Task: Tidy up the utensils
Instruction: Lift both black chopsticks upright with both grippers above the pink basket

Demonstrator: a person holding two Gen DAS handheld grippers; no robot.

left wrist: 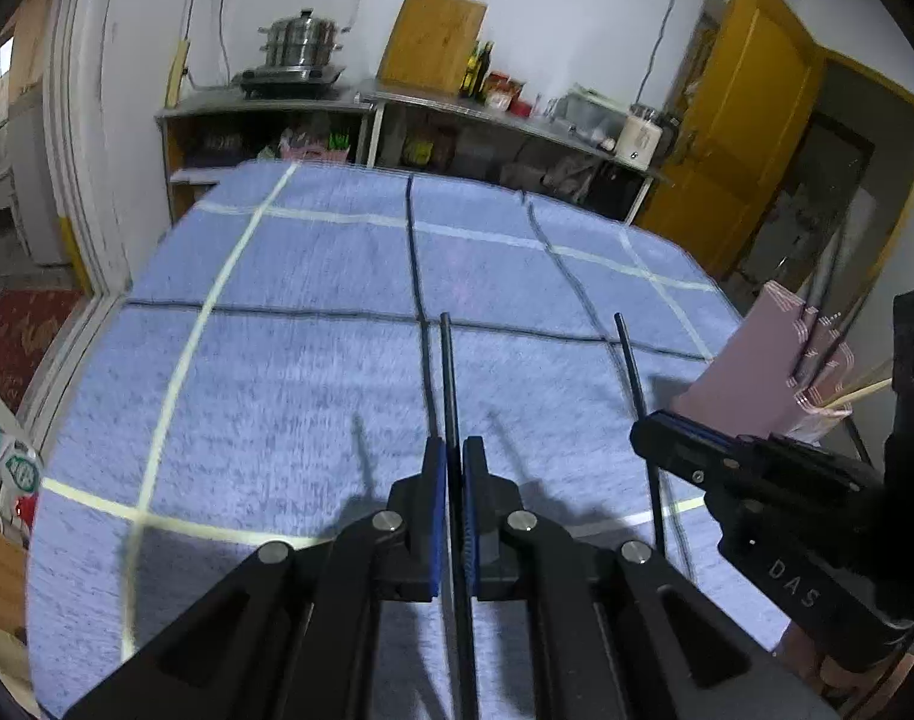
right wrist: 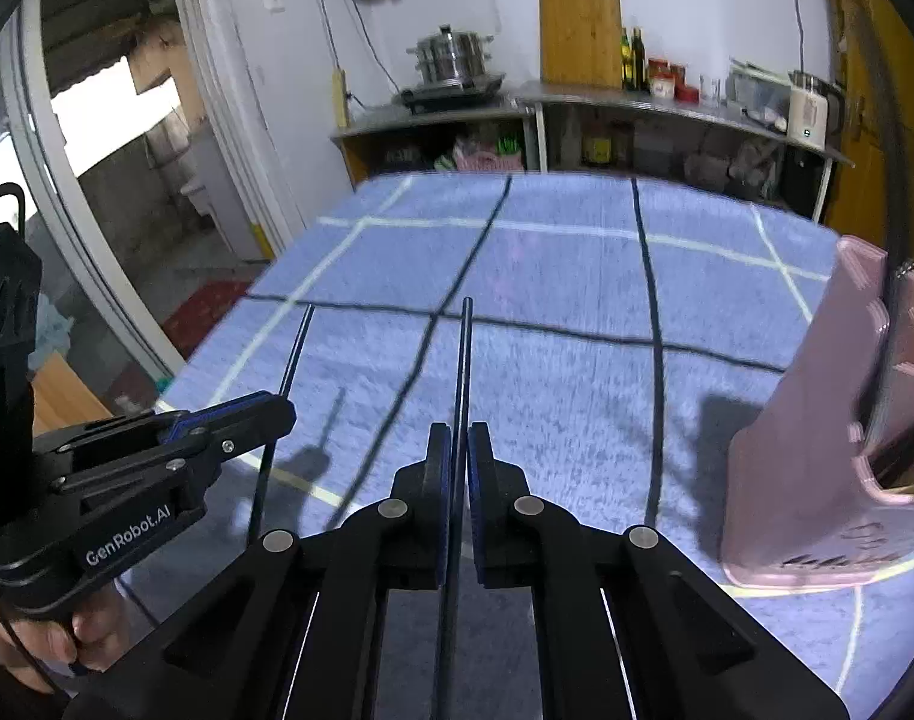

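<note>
Each gripper is shut on a thin black chopstick that points forward, above the blue checked cloth. My left gripper [left wrist: 455,450] holds one black chopstick [left wrist: 449,372]; it also shows at the left of the right wrist view [right wrist: 279,411] with its chopstick [right wrist: 293,354]. My right gripper [right wrist: 460,438] holds the other black chopstick [right wrist: 464,354]; it shows at the right of the left wrist view [left wrist: 652,429] with its chopstick [left wrist: 631,360]. A pink utensil holder [right wrist: 817,450] stands to the right, with a wooden chopstick [left wrist: 859,391] sticking out of it.
The table is covered with a blue cloth [left wrist: 312,372] with white and black lines. Behind it stands a metal counter [left wrist: 457,102] with a steel pot, bottles and a cutting board. A yellow door [left wrist: 751,138] is at the far right.
</note>
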